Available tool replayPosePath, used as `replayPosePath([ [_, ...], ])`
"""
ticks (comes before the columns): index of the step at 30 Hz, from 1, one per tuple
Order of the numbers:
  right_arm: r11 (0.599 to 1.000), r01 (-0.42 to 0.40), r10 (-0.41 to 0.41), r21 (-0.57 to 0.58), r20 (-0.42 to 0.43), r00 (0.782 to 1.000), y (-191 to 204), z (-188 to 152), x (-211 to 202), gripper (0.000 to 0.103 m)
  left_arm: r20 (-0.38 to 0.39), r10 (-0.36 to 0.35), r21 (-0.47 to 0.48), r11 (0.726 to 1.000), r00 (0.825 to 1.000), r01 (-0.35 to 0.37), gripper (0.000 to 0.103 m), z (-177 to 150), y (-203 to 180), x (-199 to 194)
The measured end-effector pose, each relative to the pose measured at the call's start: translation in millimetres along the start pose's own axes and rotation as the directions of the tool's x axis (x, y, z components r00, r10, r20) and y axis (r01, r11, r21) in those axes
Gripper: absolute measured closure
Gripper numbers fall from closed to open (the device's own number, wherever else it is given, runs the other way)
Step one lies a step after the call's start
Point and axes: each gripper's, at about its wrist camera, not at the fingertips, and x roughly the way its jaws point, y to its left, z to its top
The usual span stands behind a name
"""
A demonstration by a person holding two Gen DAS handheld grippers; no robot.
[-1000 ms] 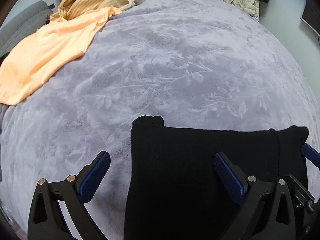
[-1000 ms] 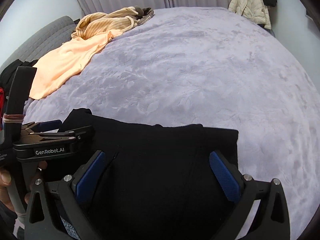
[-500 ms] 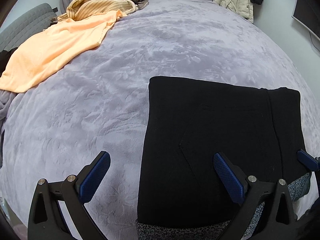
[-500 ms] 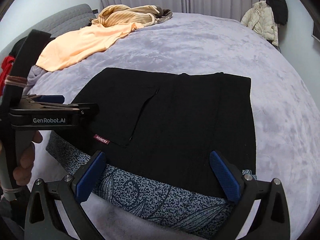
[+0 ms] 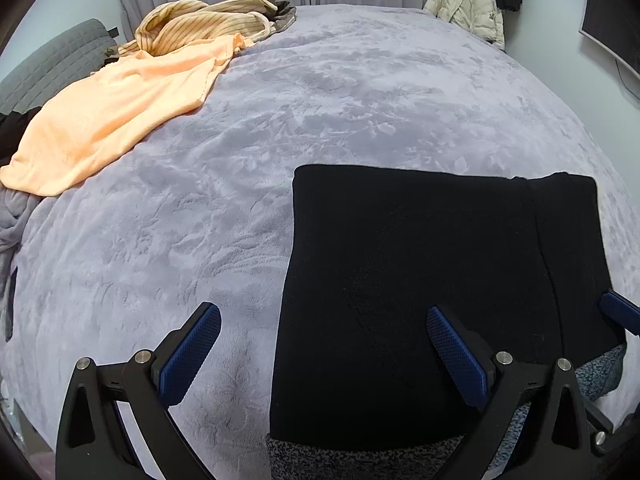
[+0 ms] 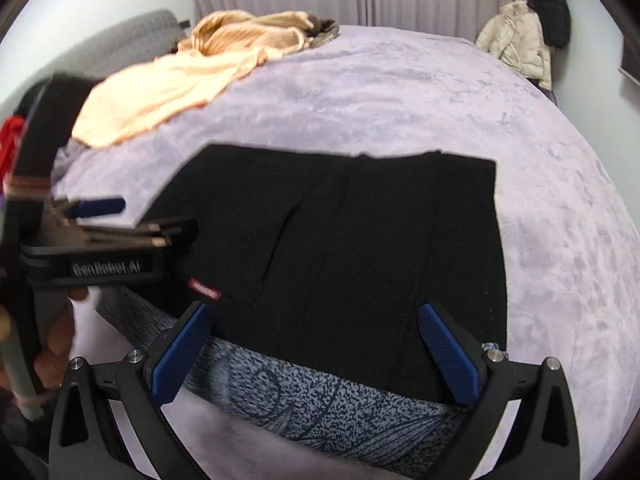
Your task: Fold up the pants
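An orange garment [image 5: 108, 116] and a striped beige one [image 5: 200, 26] lie at the far left of the lilac bedspread [image 5: 360, 112], well apart from the work; a cream jacket [image 5: 470, 4] hangs far right. The black pants [image 5: 432, 288] lie folded into a flat rectangle at the near edge, over a speckled grey cloth [image 6: 320, 404]. The left gripper [image 5: 324, 354] and right gripper [image 6: 316, 354] both hover with jaws spread wide, holding nothing.

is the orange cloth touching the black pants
Apart. The left wrist view shows a wide stretch of bare lilac blanket between the orange cloth and the black pants.
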Motion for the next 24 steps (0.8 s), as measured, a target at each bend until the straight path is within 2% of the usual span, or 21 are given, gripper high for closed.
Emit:
replayPosePath([
  [3,0.999,0.027,-0.026,-0.023,0.017,1.000,3,6,-4,0.000,0.008,0.011,0.022,1.000,1.000,-0.012,0.000,1,-6,-3],
  [6,1.000,0.007,-0.007,0.010,-0.077,0.997,-4,3,19,0.000,-0.041,0.025,0.036,0.999,0.999,-0.023,0.000,-3,-10,14],
  [11,0.999,0.037,-0.036,0.024,-0.033,0.999,-6,3,4,0.000,-0.024,0.008,0.015,1.000,1.000,-0.007,0.000,-2,-7,3],
  [14,0.993,0.118,-0.118,0.015,0.001,0.993,-7,2,-13,0.000,0.010,-0.021,0.027,0.999,1.000,0.020,0.000,-1,-13,-10],
  [17,0.977,0.215,-0.215,0.013,-0.021,0.976,-7,5,-18,0.000,0.026,-0.044,0.013,0.999,0.999,0.044,0.000,2,-19,-20],
  [19,0.971,0.236,-0.236,0.021,-0.023,0.972,-7,6,-21,0.000,0.035,-0.061,0.012,0.998,0.998,0.061,0.000,4,-23,-25],
  [24,0.963,0.265,-0.263,0.041,-0.045,0.964,-16,5,-23,0.000,0.041,-0.049,0.008,0.999,0.998,0.049,0.000,2,-30,-28],
])
